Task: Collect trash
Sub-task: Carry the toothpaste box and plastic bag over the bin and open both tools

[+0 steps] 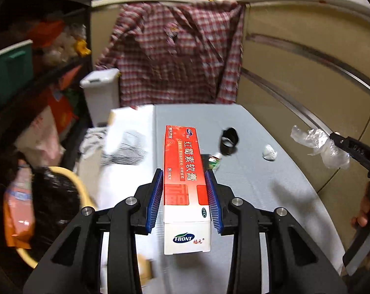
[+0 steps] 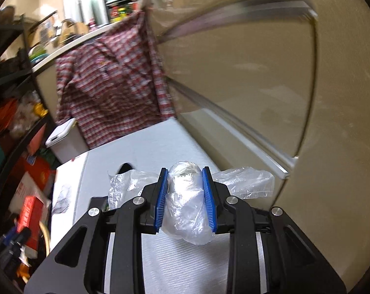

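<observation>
Left gripper (image 1: 185, 196) clamped on red and white ointment box (image 1: 183, 176), lifted above grey table (image 1: 270, 191); right gripper (image 2: 185, 196) closed around crumpled clear plastic wrap (image 2: 187, 210), also above table; left on table: black ring (image 1: 229, 142), white paper wad (image 1: 269, 152), small green-labelled tube (image 1: 215, 160); yellow-rimmed bin with black liner (image 1: 55, 196) beside table's left edge.

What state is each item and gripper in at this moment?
left gripper: shut on the red box.
red box: held lengthwise between the pads, off the table.
right gripper: shut on the clear plastic wrap.
clear plastic wrap: crumpled, clamped, ends sticking out both sides.
white wad: crumpled, lying on the table.
black ring: lying on the table.
white bin: lid closed.
</observation>
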### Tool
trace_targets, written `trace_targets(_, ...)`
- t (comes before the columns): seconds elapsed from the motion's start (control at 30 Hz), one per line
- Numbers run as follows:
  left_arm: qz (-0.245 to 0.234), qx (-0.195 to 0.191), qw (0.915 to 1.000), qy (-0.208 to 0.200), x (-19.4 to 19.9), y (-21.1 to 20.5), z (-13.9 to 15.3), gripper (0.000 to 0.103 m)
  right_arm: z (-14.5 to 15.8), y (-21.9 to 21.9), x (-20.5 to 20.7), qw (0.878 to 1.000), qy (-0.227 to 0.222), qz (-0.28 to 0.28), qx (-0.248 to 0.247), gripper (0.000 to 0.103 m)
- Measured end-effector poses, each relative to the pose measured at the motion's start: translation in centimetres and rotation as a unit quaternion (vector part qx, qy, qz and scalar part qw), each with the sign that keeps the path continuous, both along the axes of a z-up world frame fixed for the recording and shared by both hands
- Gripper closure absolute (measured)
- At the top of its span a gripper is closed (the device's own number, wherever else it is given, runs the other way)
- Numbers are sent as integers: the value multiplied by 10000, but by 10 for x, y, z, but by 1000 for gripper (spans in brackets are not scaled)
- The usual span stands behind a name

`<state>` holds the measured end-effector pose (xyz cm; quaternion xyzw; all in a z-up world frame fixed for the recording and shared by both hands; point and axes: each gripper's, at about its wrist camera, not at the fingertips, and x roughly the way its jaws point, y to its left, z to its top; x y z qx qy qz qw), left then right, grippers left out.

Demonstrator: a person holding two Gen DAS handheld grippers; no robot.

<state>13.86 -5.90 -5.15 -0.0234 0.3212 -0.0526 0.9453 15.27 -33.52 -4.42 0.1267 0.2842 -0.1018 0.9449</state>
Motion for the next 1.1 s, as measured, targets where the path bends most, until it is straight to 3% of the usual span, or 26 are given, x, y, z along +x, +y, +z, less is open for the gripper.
trace_targets(0.33, 562, 408, 9970, -351, -50, 87, 50, 68, 26, 83, -19, 9957, -195, 902, 21, 75)
trace_targets(0.7, 968, 629, 9915, -608, -87, 162, 80, 68, 36, 203, -40, 9796, -258, 1991, 71, 75)
trace_targets(1.1, 1598, 480, 9852, -385, -98, 255, 69, 68, 22, 323, -40, 9580, 8, 2868, -71, 75)
